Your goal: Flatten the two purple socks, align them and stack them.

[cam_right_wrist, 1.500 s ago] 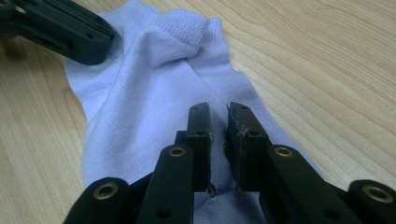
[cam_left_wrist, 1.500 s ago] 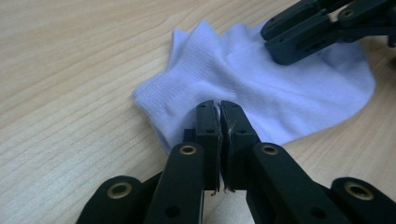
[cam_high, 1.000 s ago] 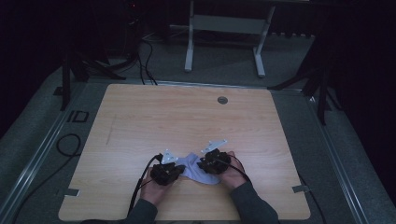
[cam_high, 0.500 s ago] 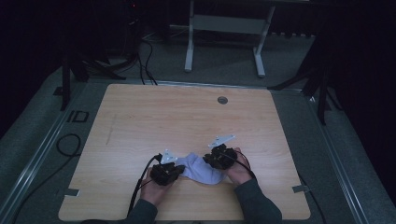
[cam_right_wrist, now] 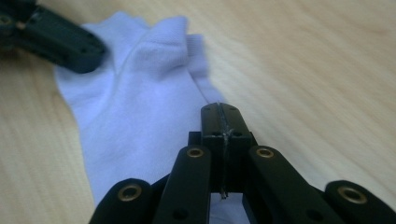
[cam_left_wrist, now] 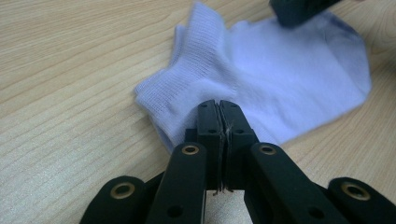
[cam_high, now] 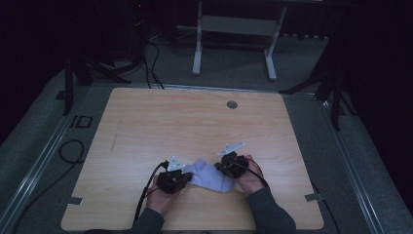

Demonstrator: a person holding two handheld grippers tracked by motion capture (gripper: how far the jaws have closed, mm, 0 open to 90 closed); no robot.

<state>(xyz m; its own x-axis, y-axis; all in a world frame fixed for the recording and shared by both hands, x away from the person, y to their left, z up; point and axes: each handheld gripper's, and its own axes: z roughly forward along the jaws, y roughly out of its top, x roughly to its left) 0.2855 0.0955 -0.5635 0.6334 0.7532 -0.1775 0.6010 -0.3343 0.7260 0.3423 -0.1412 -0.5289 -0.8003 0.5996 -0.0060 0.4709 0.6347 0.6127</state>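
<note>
Sock (cam_high: 210,175) on table (cam_high: 195,122), near edge

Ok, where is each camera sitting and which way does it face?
High view: fixed above the person's side, looking forward and down on the table; both forearms and hands enter from the bottom, left gripper and right gripper at the sock.
Left gripper view: rides the left gripper, looking along its closed fingers at the sock's cuff.
Right gripper view: rides the right gripper, looking along its closed fingers across the sock.
Shared: each gripper view shows the sock and the other gripper's tip.
</note>
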